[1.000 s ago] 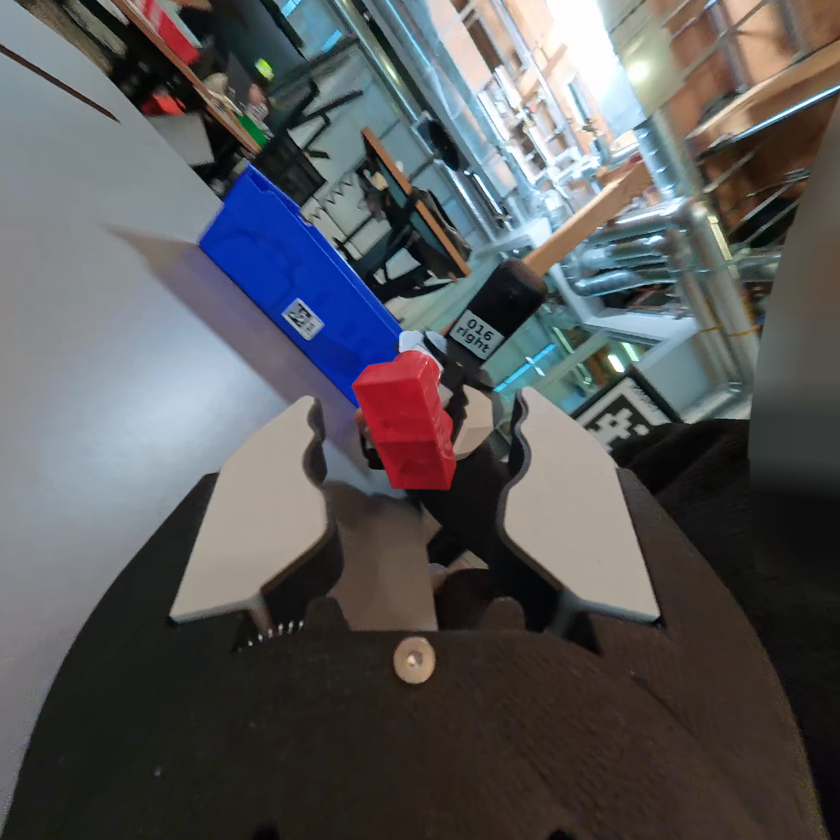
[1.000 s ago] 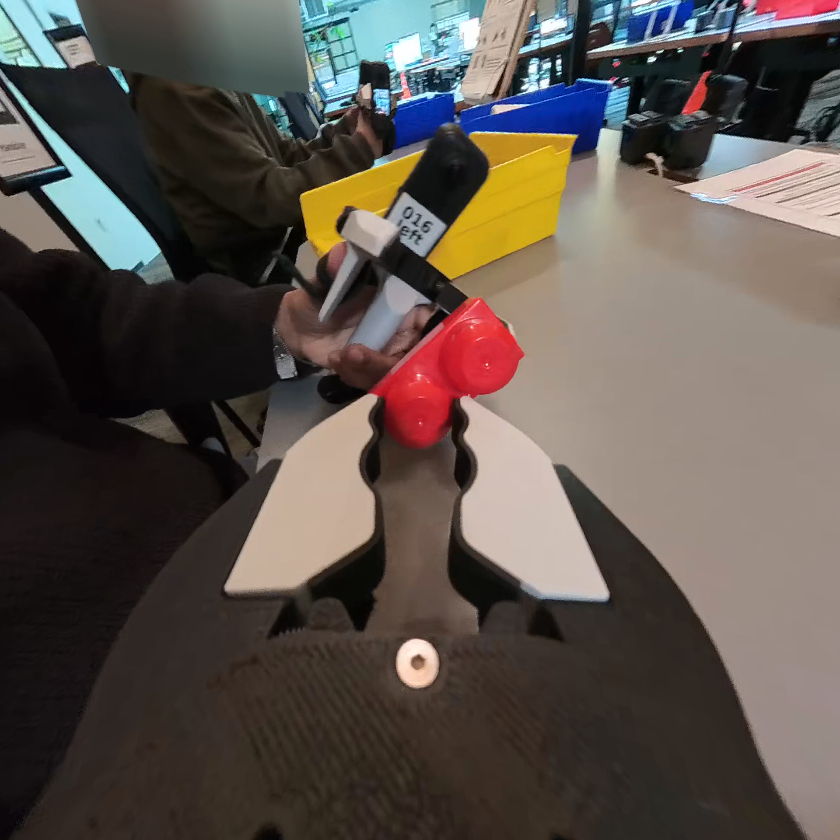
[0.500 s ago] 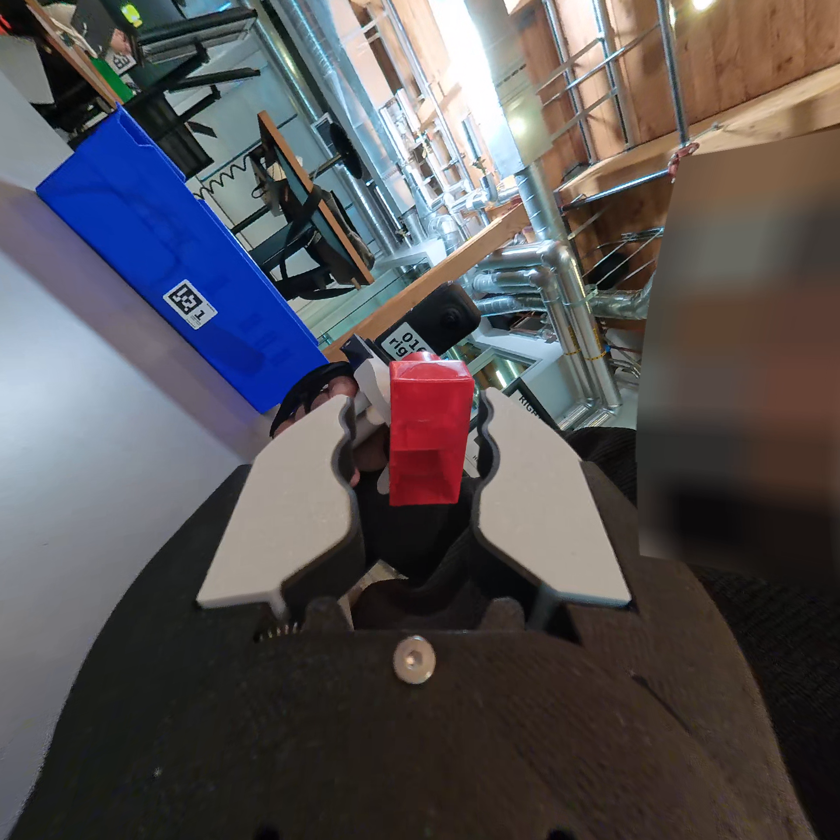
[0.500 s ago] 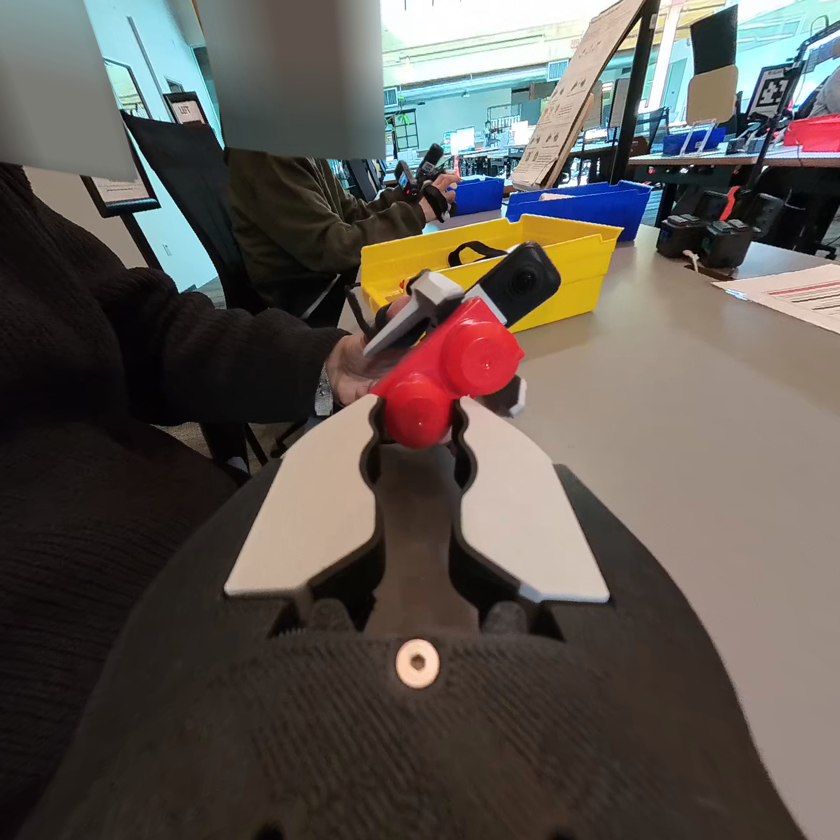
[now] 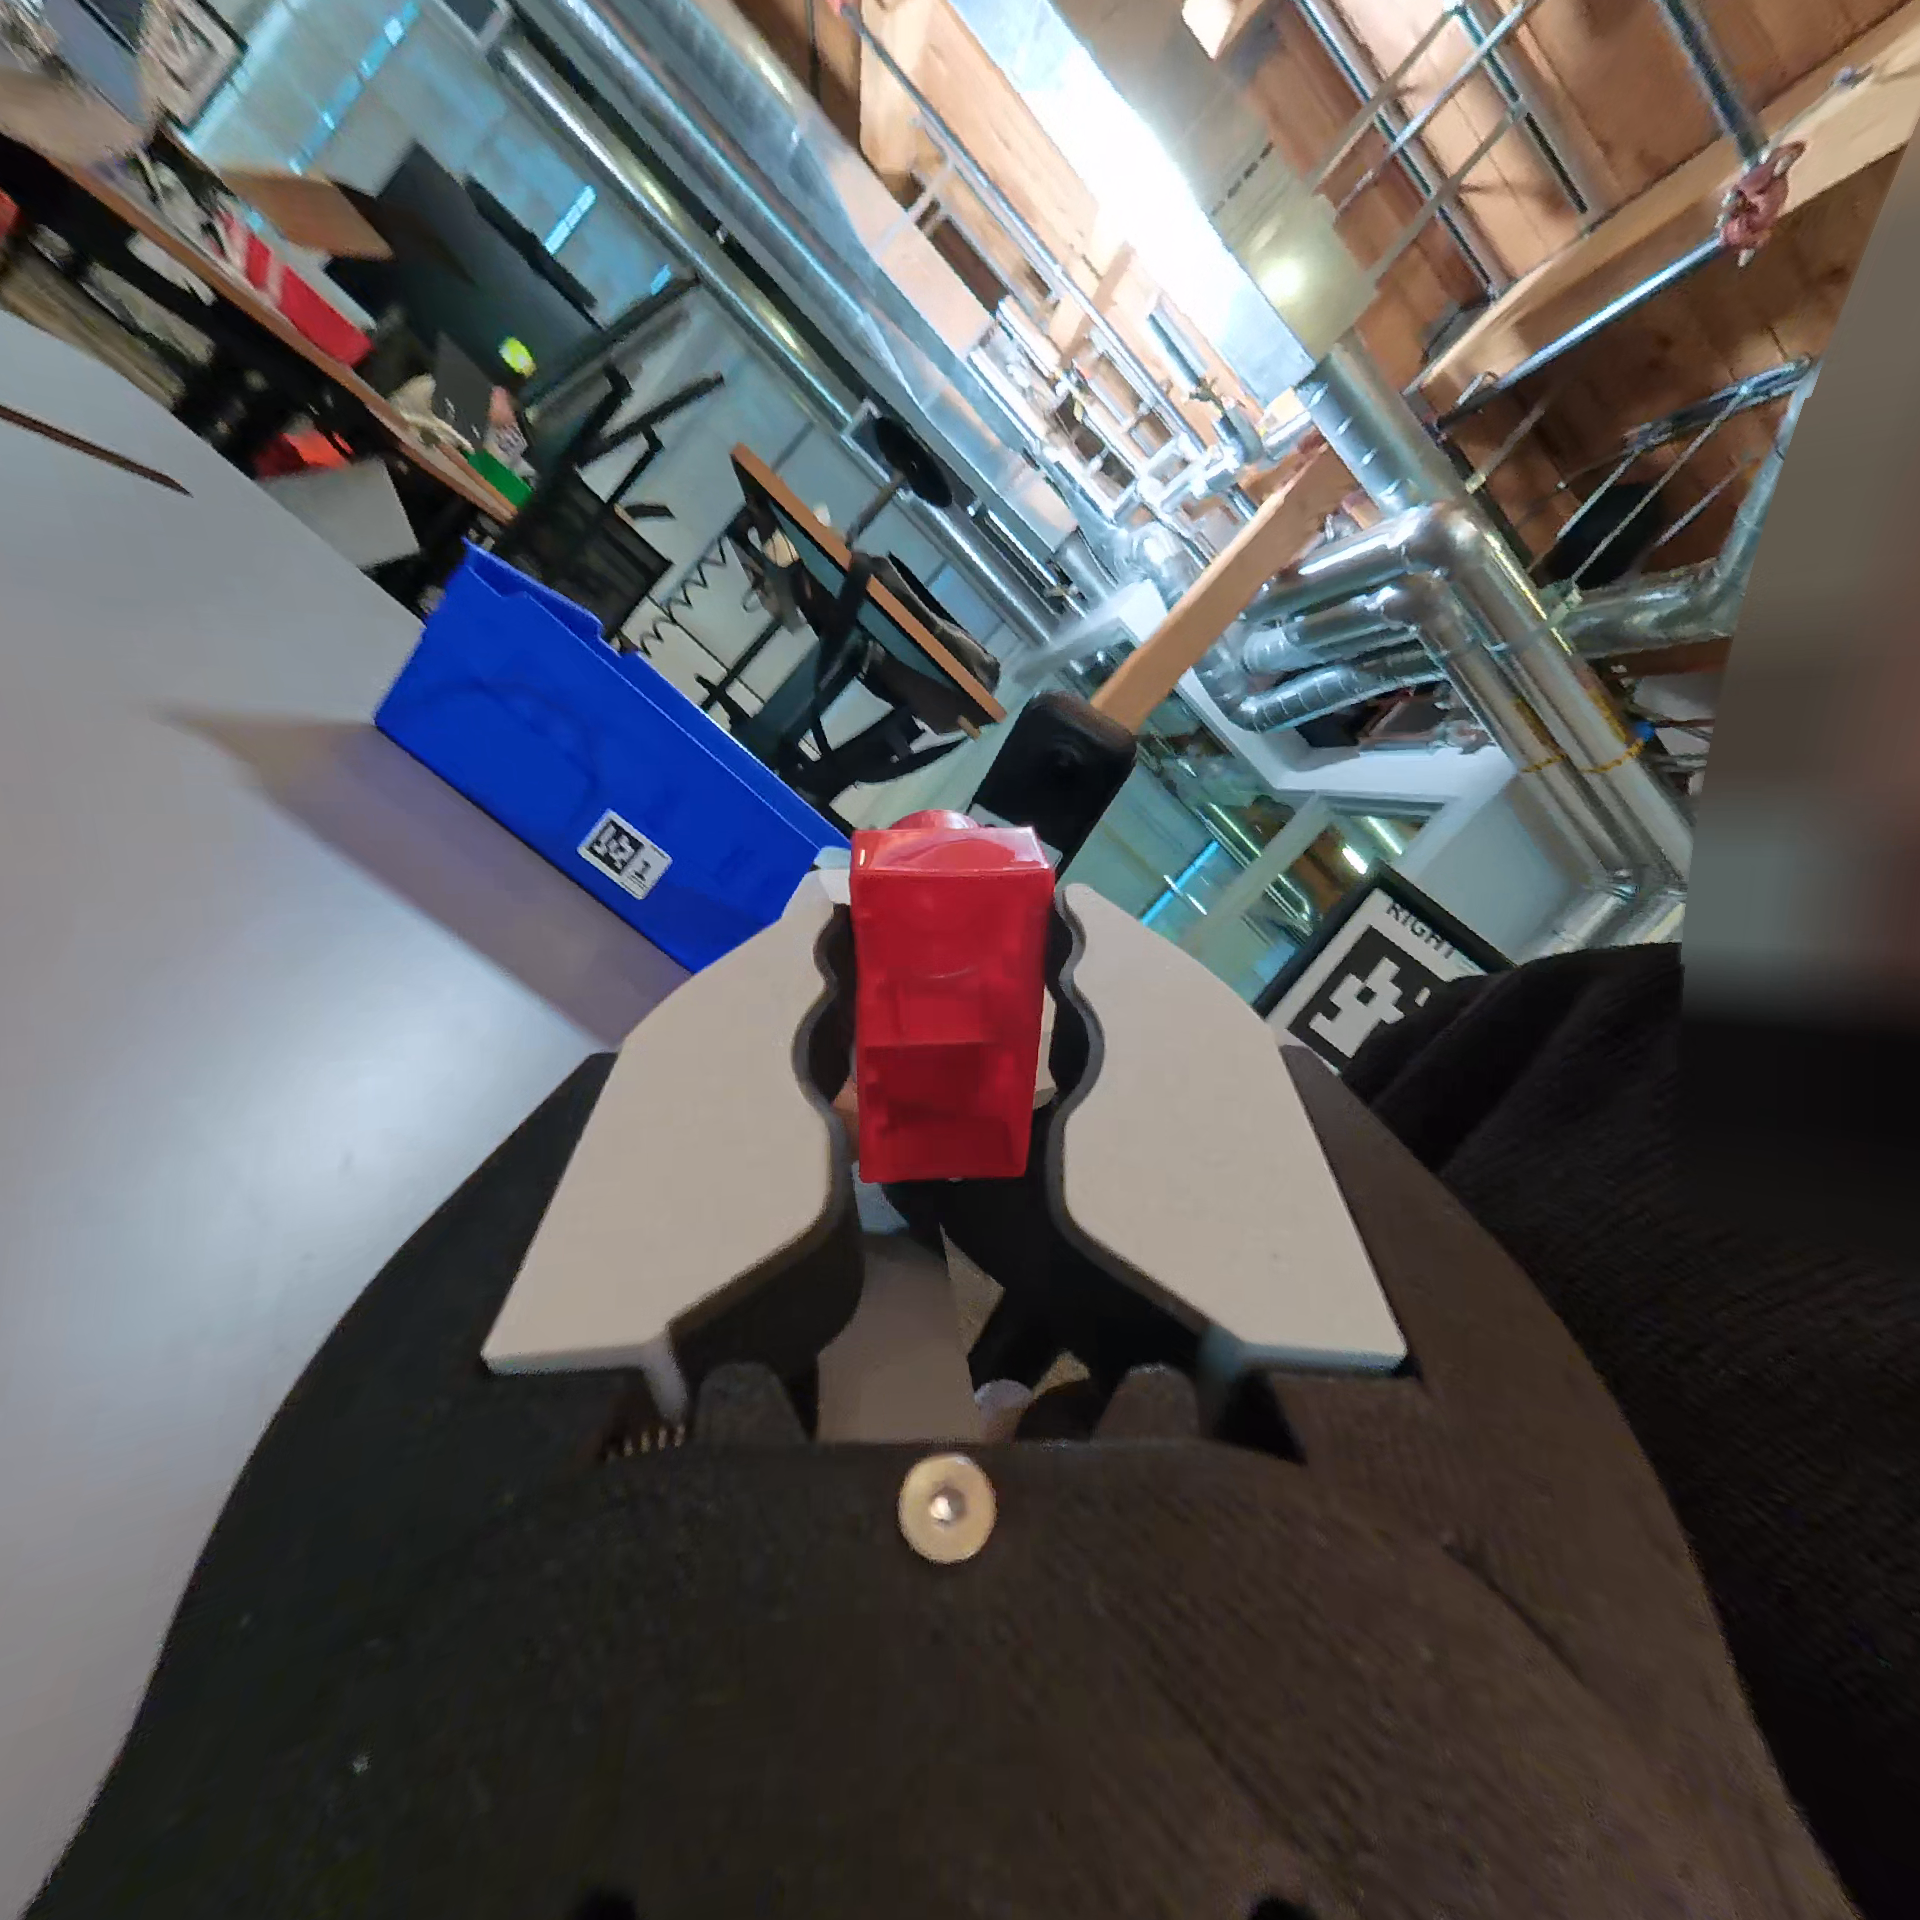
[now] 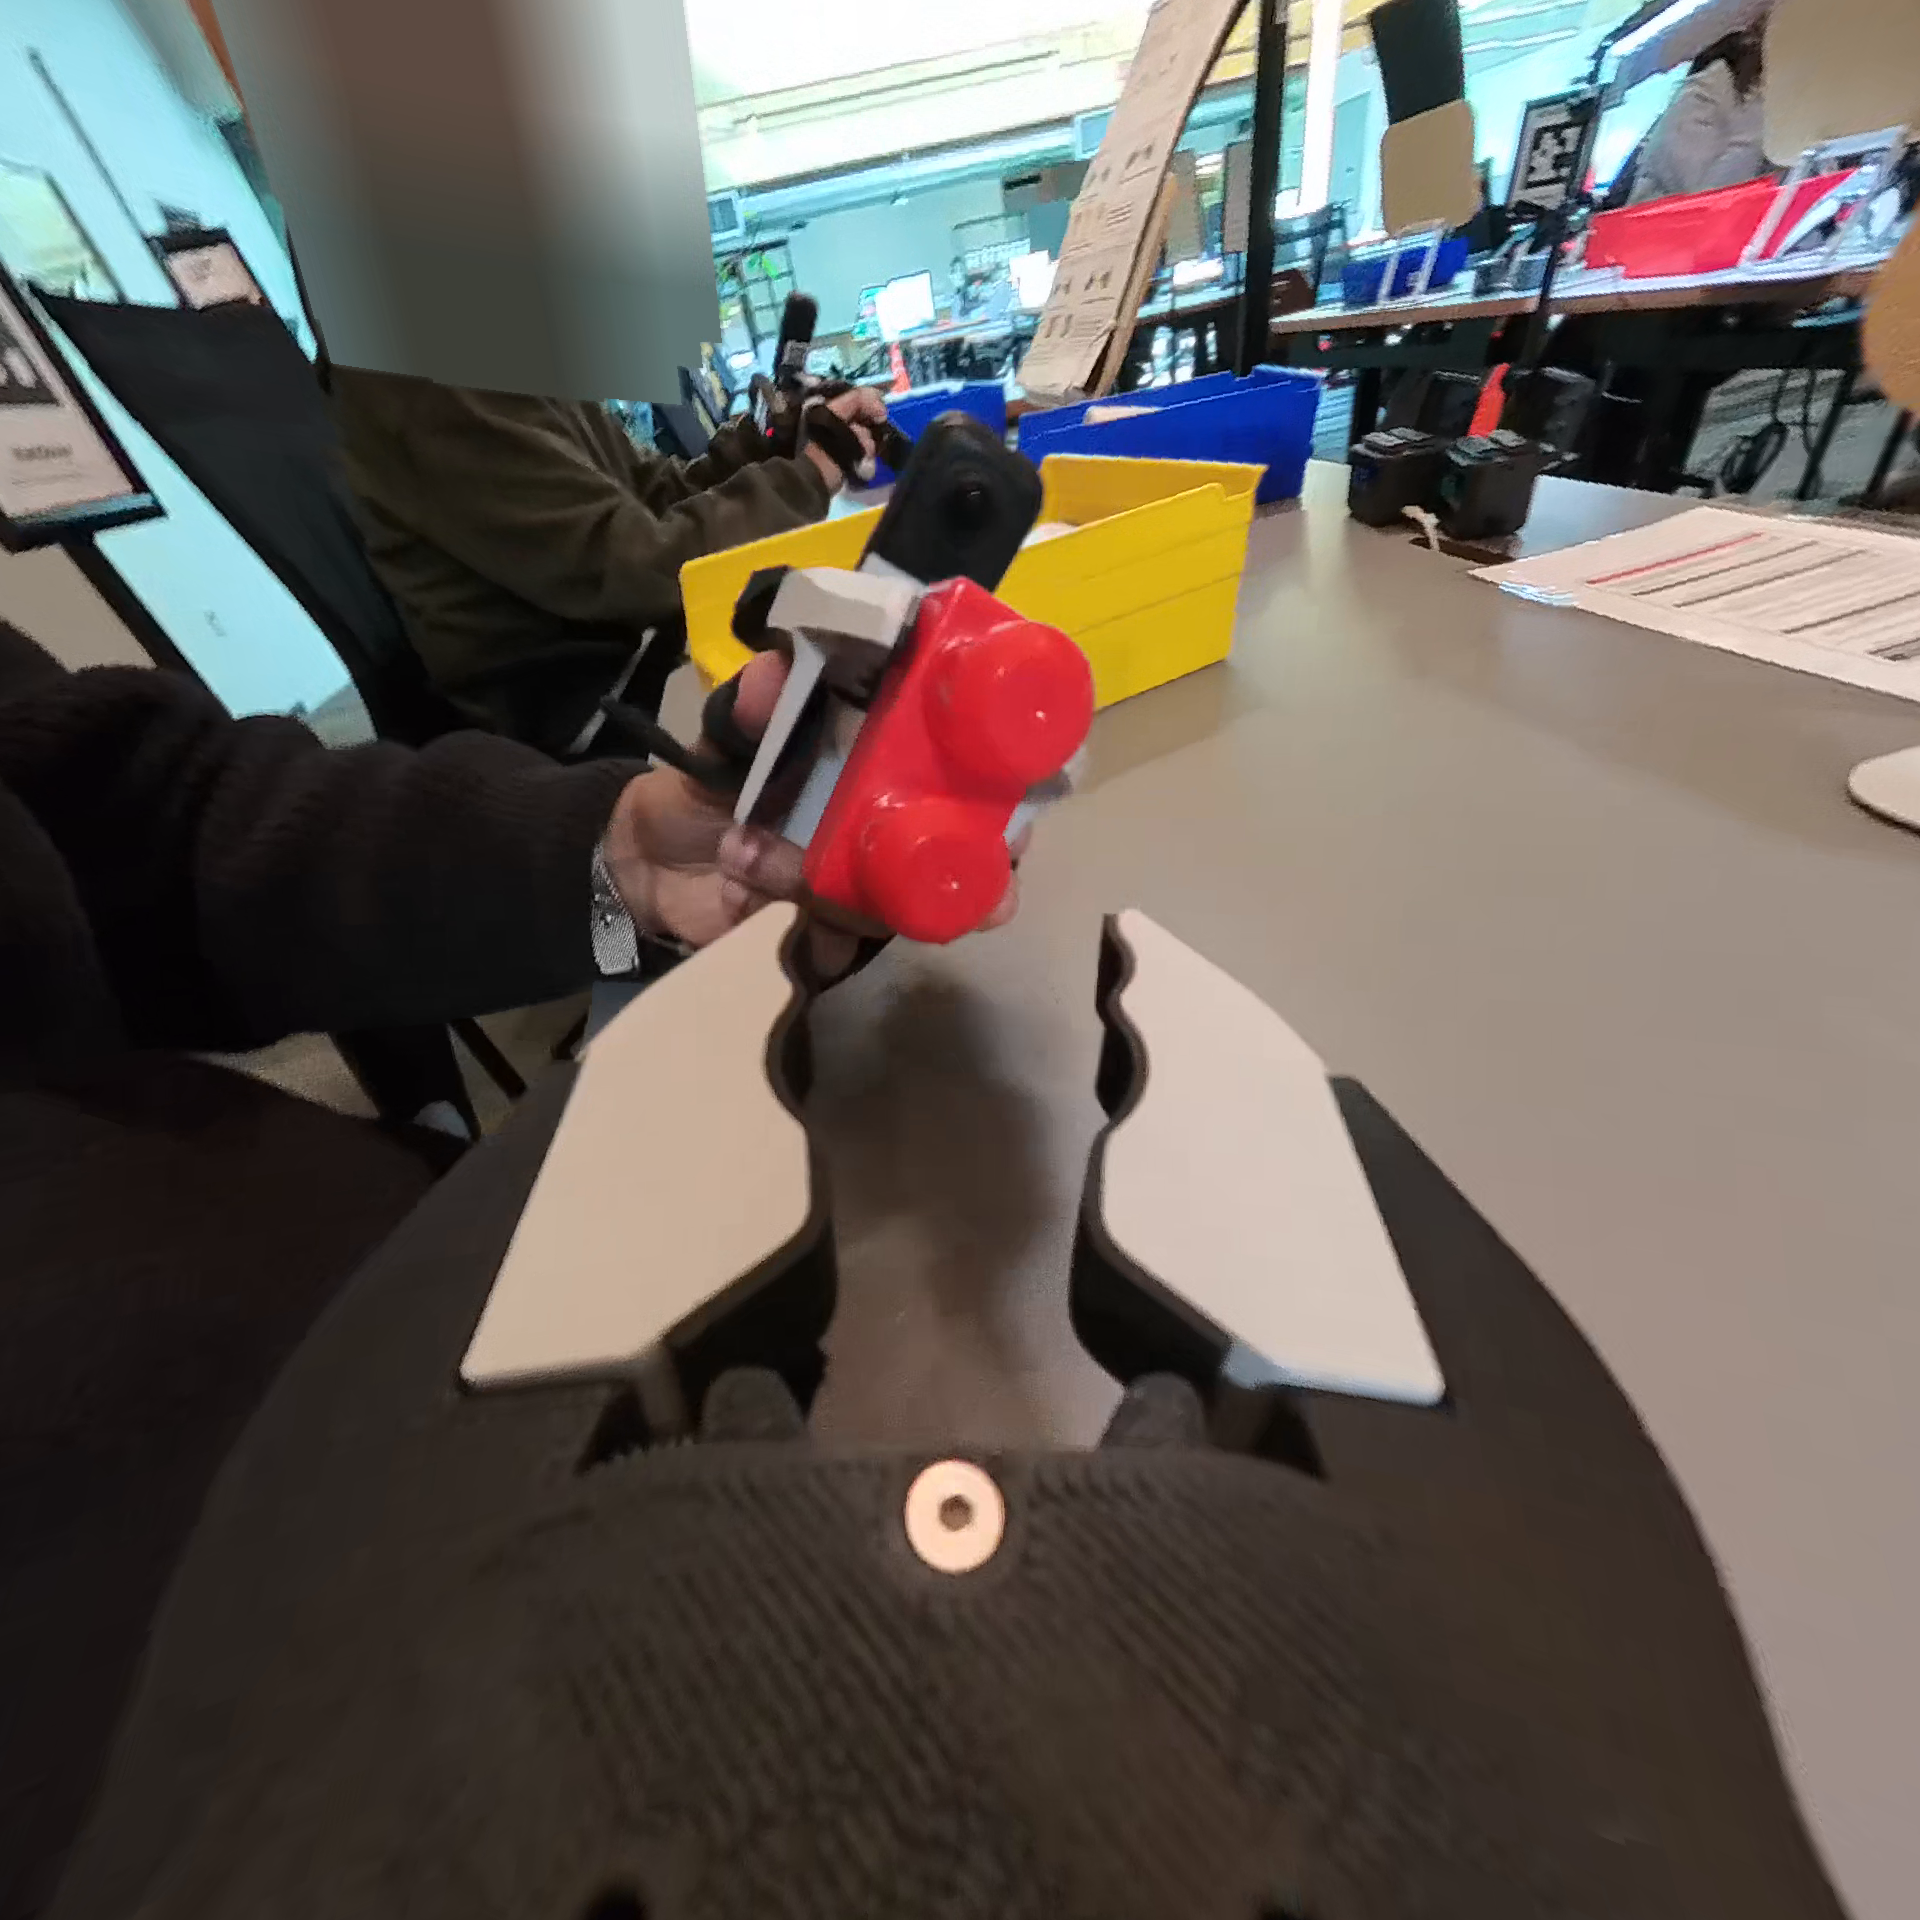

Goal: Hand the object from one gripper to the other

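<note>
A red toy brick with two round studs [image 5: 943,997] sits between the fingers of my left gripper [image 5: 943,925], which is shut on it and holds it above the grey table. In the right wrist view the same brick [image 6: 940,764] shows just beyond my right gripper [image 6: 948,930], held by the left gripper's grey fingers [image 6: 821,665] in a person's hand. My right gripper is open and empty, its tips just short of the brick and apart from it.
A blue bin [image 5: 582,769] stands on the table [image 5: 208,935] beyond the left gripper. A yellow bin [image 6: 1122,582], blue bins [image 6: 1174,421], black devices [image 6: 1444,478] and a paper sheet [image 6: 1745,592] lie on the table [image 6: 1507,883]. Another person [image 6: 540,540] sits behind.
My right gripper, earlier shut on the red brick, has opened and drawn back from it. My left gripper has closed on the brick and now holds it alone.
</note>
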